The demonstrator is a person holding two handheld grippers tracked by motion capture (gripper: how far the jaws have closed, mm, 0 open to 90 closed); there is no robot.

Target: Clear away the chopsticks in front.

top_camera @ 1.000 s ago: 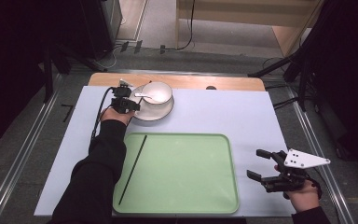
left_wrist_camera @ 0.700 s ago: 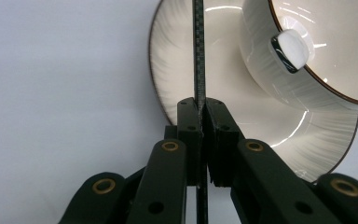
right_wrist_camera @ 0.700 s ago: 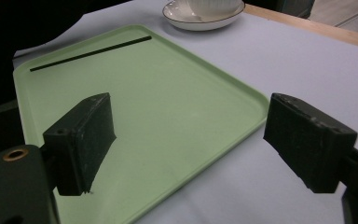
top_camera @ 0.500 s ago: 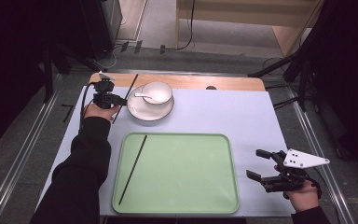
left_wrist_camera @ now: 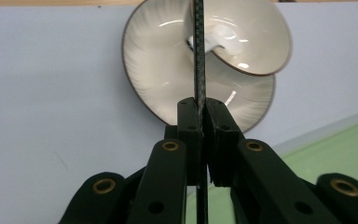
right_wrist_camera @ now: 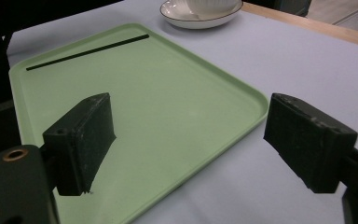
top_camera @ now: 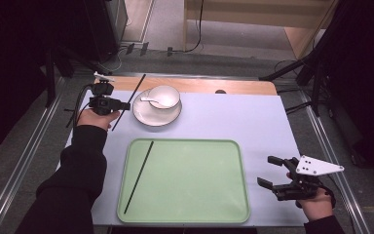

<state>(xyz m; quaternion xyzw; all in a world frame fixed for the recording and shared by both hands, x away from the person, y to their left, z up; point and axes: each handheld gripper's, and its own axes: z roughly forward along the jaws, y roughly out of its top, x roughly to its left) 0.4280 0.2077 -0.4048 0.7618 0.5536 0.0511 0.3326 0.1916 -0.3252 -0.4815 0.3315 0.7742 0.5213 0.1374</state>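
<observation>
The left gripper (top_camera: 112, 104) has its jaws pressed together on a thin black chopstick (top_camera: 129, 100), pinched near the middle of its length and held in the air over the table's far left part, beside a white saucer (top_camera: 157, 116) that carries a white bowl (top_camera: 164, 96) with a spoon (top_camera: 152, 100) in it. In the left gripper view the stick runs straight up between the pads, crossing in front of the bowl. A second chopstick (top_camera: 138, 176) lies slantwise on the left part of the green tray (top_camera: 224, 195), near the person's side of the table. The right gripper (top_camera: 271, 171) rests at the near right, just beside the tray's corner, its jaws spread wide with nothing between them (it looks idle). The likely trouble is the grip itself: a slim, smooth stick caught at one narrow spot may pivot or slide between the pads if the hand tips or swings quickly. Its far end also passes close to the bowl, so a careless sweep towards the tray could knock the rim or the spoon. Set down hastily, it may roll against its mate or land across the tray's raised edge.
</observation>
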